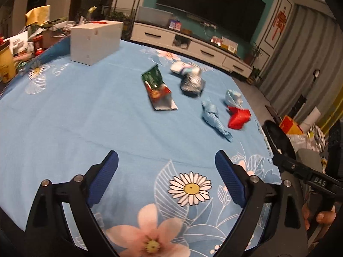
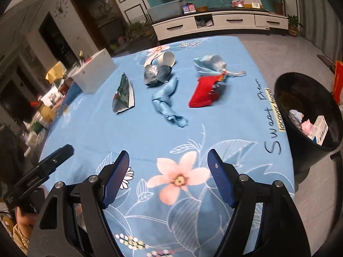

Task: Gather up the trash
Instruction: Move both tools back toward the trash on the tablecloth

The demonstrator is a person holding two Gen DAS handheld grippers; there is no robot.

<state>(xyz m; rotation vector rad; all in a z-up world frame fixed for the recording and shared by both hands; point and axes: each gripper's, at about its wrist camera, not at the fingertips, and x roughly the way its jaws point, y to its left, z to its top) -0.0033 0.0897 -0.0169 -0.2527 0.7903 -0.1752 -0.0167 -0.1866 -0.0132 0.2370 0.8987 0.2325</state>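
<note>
- The left tool, with ribbed blue pads on black arms, stands wide open and holds nothing above the counter, which wears a light-blue floral cloth.
- The right tool is likewise spread wide and empty.
- Trash lies scattered toward the far side of the cloth: a flattened green foil snack bag, a crumpled silvery-grey wrapper, a twisted light-blue plastic bag, a glossy red packet, a tipped white paper cup, and a wadded pale-blue bag.
- A round black plastic bin beside the counter's right edge contains paper scraps.
- A white ribbed box sits far left.
</note>
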